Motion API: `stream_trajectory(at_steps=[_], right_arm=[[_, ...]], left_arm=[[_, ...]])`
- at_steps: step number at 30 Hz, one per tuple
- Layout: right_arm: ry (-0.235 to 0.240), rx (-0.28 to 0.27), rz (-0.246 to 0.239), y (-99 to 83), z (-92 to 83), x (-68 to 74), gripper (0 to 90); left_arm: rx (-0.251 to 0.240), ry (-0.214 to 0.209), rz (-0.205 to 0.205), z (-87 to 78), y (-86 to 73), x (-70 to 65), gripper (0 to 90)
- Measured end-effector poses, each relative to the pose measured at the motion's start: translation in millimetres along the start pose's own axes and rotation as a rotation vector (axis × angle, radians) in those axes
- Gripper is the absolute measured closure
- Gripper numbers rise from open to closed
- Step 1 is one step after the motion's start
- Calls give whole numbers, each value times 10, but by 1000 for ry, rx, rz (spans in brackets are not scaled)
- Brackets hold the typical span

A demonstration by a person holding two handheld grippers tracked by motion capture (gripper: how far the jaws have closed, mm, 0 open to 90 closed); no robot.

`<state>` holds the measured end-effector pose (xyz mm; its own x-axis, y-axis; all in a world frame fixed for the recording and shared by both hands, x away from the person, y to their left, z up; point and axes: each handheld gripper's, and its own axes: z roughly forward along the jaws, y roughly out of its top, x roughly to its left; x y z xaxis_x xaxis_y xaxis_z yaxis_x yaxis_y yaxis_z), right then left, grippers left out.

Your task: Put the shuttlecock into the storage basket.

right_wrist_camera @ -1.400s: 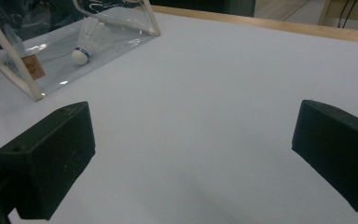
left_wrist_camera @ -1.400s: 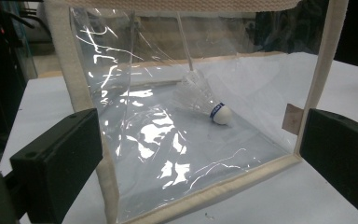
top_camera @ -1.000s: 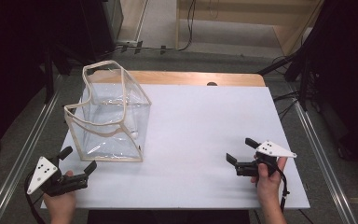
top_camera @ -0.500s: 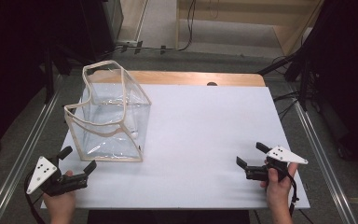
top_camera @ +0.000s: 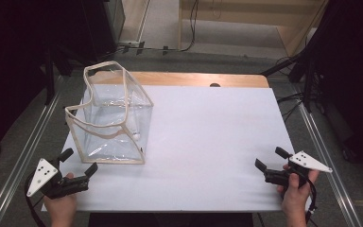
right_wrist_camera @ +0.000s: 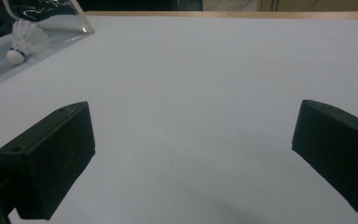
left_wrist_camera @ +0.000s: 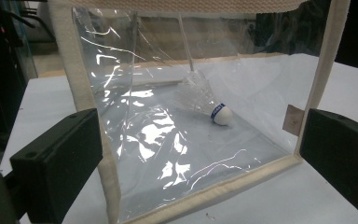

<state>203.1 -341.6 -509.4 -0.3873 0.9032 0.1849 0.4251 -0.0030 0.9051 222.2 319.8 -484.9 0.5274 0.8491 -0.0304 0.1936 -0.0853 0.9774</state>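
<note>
Clear bag [top_camera: 111,120] with cream trim stands upright near desk [top_camera: 208,142] left edge; shuttlecock [left_wrist_camera: 205,105] lies inside on bag floor. Left hand-held gripper [top_camera: 79,162] at near-left corner, jaws apart, just short of bag, touching nothing. Right hand-held gripper [top_camera: 270,160] near right edge, jaws apart, empty, well apart from bag.
</note>
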Motion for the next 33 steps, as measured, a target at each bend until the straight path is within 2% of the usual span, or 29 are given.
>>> stream_trajectory(at_steps=[7,15,25,33], right_arm=[[-31,-31,28,-32,-126,-132,0],[-58,-60,45,-69,-233,-222,0],[-63,-94,85,-108,-249,-252,0],[-55,-77,71,-109,-204,-236,0]], left_arm=[[-6,0,-6,-3,0,7,0],[-6,0,-8,-4,0,11,0],[-6,-2,-8,-4,1,18,0],[-4,-3,-7,-3,2,16,0]])
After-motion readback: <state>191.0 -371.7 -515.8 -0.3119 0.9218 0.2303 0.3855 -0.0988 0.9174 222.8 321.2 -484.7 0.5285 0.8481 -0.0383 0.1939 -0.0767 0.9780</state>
